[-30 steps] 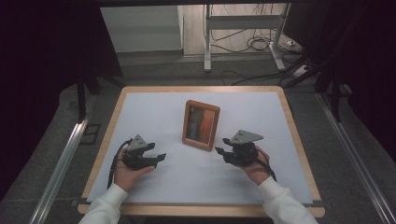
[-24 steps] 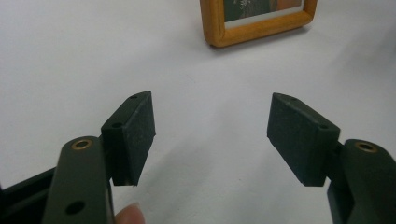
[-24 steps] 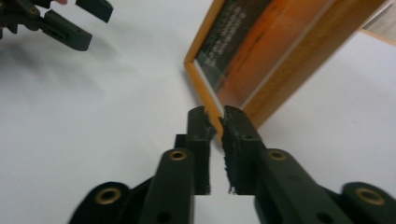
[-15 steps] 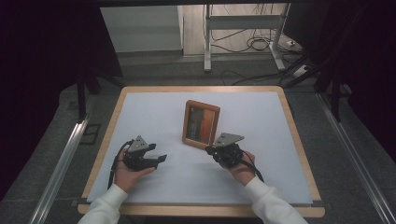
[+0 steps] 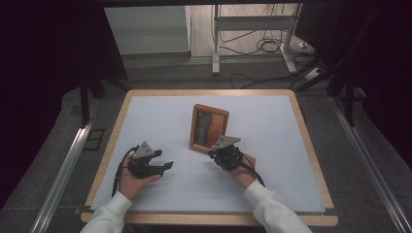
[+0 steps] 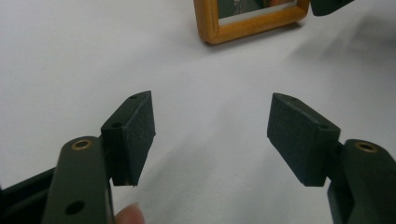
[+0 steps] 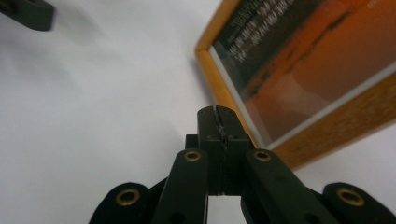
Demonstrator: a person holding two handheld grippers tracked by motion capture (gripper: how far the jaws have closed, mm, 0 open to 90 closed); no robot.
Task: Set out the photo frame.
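So the right gripper (image 5: 219,154) has its jaws clenched tight together with nothing between them, tips right at the near corner of the wooden picture frame (image 5: 209,127), which lies flat on the white desk (image 5: 272,145). The left gripper (image 5: 163,166) sits well off to the side, jaws released wide, frame way out ahead of them.

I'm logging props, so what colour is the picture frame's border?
Light orange-brown wood on the picture frame; the right gripper view shows it best.
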